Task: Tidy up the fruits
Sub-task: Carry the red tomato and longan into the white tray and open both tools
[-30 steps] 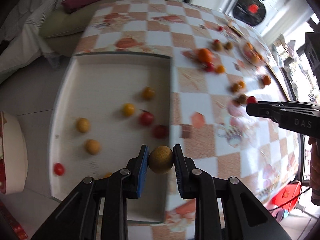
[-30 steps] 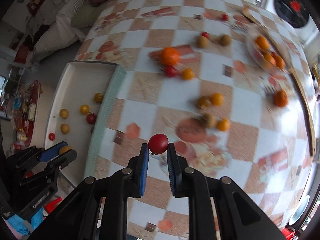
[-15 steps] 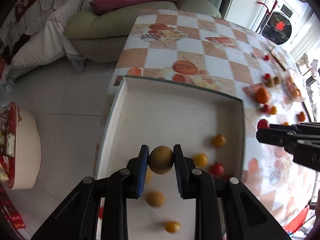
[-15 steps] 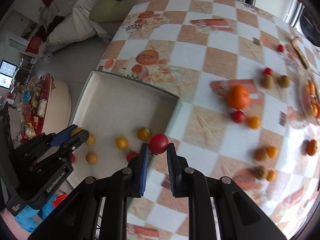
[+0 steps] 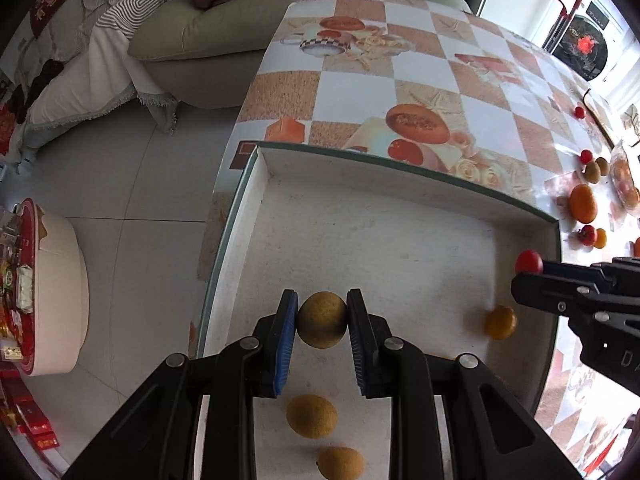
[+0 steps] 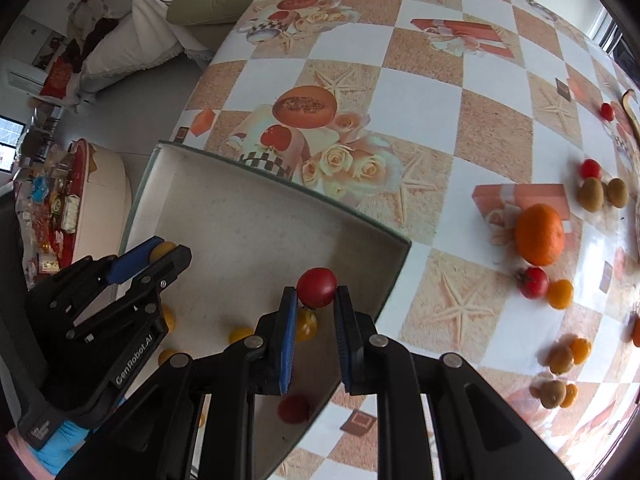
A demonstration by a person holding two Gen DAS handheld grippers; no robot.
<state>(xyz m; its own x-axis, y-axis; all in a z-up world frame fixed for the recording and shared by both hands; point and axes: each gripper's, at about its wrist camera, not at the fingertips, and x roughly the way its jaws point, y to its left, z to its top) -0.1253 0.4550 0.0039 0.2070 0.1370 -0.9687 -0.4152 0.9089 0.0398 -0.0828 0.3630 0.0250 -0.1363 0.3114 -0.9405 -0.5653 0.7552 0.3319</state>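
checkered tablecloth [image 6: 496, 128], green sofa [image 5: 224, 40] (cushioned), tiled floor [image 5: 120, 184]

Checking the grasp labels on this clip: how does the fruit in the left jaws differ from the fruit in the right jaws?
The brown fruit in the left gripper is dull tan with a rough skin; the red tomato in the right gripper is glossy red. The brown fruit looks larger and sits squarely between its pads; the red tomato is pinched near the tips. Both are round, held over the white tray.
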